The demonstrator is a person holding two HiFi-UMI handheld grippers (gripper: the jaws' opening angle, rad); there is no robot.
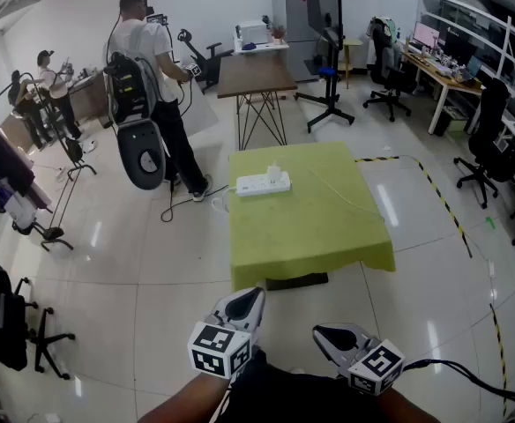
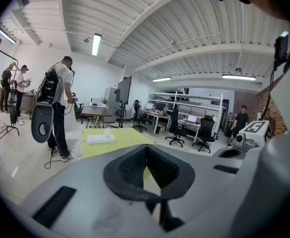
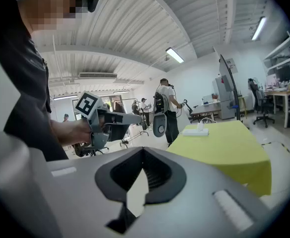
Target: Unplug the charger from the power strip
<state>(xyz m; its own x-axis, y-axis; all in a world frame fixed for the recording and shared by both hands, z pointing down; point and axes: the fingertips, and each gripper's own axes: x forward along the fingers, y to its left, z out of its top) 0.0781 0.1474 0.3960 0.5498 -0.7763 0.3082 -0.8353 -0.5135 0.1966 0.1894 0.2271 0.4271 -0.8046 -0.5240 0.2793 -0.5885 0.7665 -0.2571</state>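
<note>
A white power strip (image 1: 263,184) lies near the far left corner of the yellow-green covered table (image 1: 310,227). A small white charger (image 1: 273,173) stands plugged into it. Both grippers are held low, well short of the table's near edge. My left gripper (image 1: 244,305) and right gripper (image 1: 328,337) have their jaws together with nothing between them. The left gripper view shows the strip (image 2: 101,139) and charger (image 2: 107,132) far beyond my left gripper (image 2: 145,150). The right gripper view shows the strip (image 3: 195,131) far past my right gripper (image 3: 144,151).
A person (image 1: 152,69) wearing backpack gear stands on the floor left of the table's far end. A brown table (image 1: 256,76) stands behind it. Office chairs (image 1: 485,139) and desks line the right side. A white cable (image 1: 218,203) drops from the strip to the floor.
</note>
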